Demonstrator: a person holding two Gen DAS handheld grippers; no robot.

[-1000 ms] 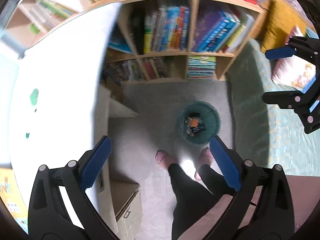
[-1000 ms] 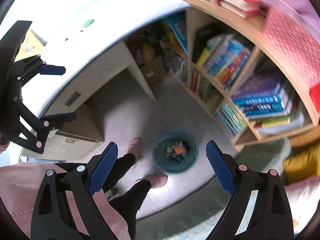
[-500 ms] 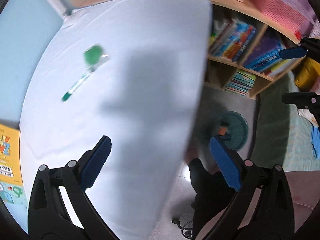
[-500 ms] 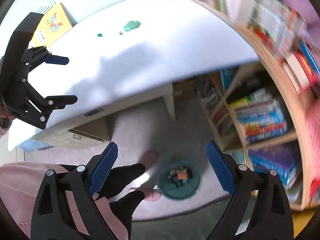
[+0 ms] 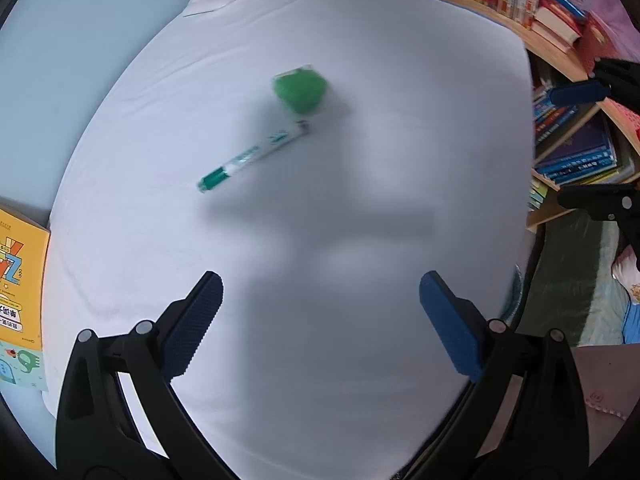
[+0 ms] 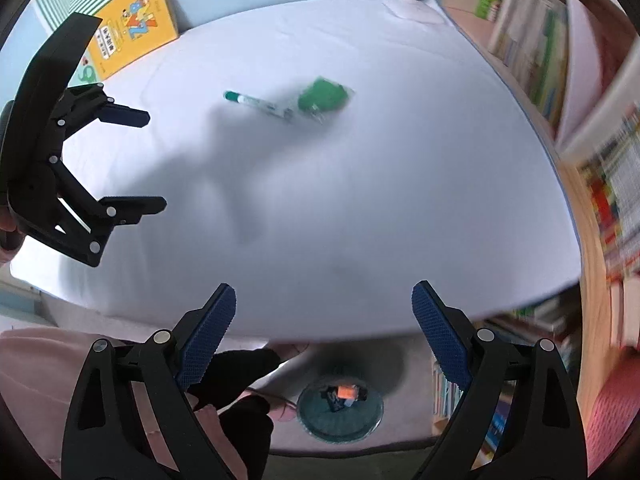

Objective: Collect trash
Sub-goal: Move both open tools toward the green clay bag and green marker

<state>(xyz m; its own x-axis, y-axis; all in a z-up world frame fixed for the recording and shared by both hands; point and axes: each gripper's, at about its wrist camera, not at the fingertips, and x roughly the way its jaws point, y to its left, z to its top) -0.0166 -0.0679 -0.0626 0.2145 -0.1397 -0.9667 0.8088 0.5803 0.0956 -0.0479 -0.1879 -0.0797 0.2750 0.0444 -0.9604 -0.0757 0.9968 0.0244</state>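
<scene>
Both grippers hang above a white-covered worktop [image 5: 360, 160], pointing steeply down at it. The left gripper [image 5: 320, 324] has its jaws spread wide with nothing between the blue pads. The right gripper [image 6: 324, 326] likewise stands with jaws wide and empty; in the left wrist view it shows at the right edge, past the worktop's edge and in front of the bookshelf [image 5: 576, 148].

Two pieces of trash lie on the cloth, towards the far side from the person. A crumpled green wrapper [image 5: 301, 90] sits there, partly in clear film as the right wrist view shows it [image 6: 325, 98]. Just beside it lies a green-capped marker pen [image 5: 254, 156], its white end near the wrapper and its cap pointing away; blur hides whether the two touch.

A yellow children's book [image 6: 128, 20] leans at the worktop's far left corner. On the floor below the near edge stands a round teal waste bin [image 6: 340, 412] holding small scraps, one orange, near the person's foot [image 6: 286, 410].
</scene>
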